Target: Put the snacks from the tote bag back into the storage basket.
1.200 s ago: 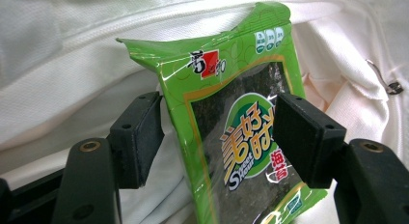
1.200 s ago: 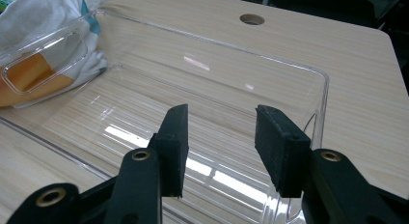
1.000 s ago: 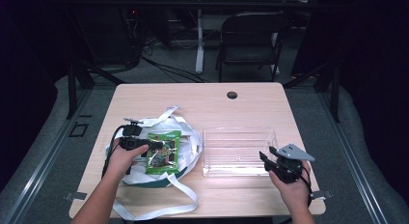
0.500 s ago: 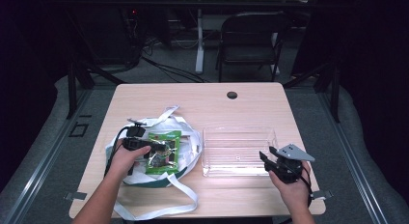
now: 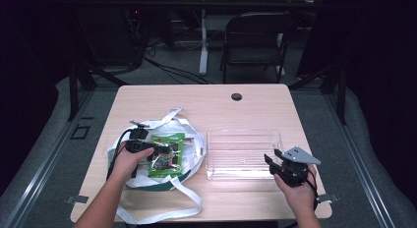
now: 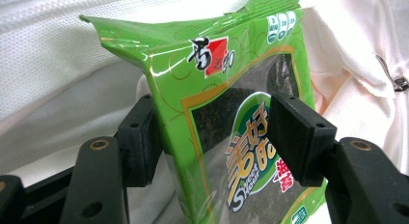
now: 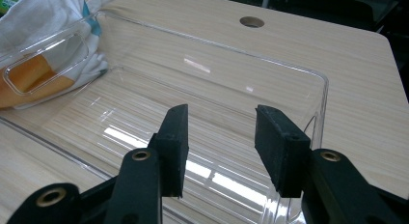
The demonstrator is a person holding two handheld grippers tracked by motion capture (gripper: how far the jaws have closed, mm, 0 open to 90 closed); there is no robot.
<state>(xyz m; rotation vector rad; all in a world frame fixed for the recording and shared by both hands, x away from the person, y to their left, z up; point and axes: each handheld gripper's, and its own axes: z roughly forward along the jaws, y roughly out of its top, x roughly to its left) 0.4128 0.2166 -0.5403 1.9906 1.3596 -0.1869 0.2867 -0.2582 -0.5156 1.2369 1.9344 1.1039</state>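
- Gripping the green seaweed packet [image 6: 226,113]: left gripper [image 6: 217,137] has just been closing, its jaws one on each face of the packet, wide, pads apparently pressing the film.
- Packet lies on the white cloth bag [image 5: 189,139], at 9 o'clock from the clear tray [image 5: 243,137]; likely bound for the tray.
- Right gripper [image 7: 222,147] waits half open, holding nothing, at the tray's near rim.
- Label: Chinese characters and "Hour" are legible; the rest is unclear.

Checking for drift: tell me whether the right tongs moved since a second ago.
No. The right tongs sit at the same near right corner of the clear tray as before.
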